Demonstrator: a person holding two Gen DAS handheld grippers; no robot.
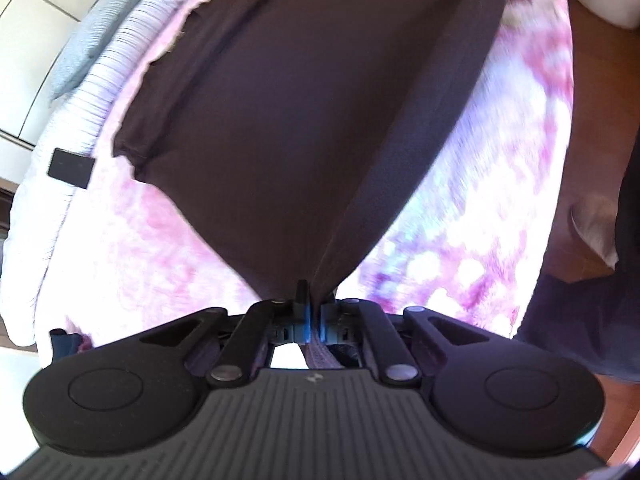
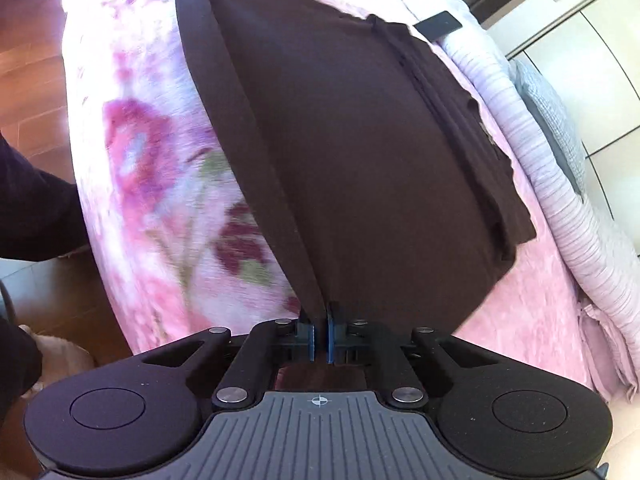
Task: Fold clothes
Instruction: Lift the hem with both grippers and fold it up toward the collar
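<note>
Blanket (image 2: 152,152), pink and floral, is covering the bed. A dark brown garment (image 2: 360,152) is lying across it, its near edge lifting up. The left gripper (image 1: 314,312) and right gripper (image 2: 320,334) are each pinching that edge, jaws closed on cloth.

Matt dark-brown cloth garment (image 2: 360,168) lies on a fuzzy, seemingly fleece floral blanket (image 2: 160,184); floor (image 2: 28,80) glossy wood.
</note>
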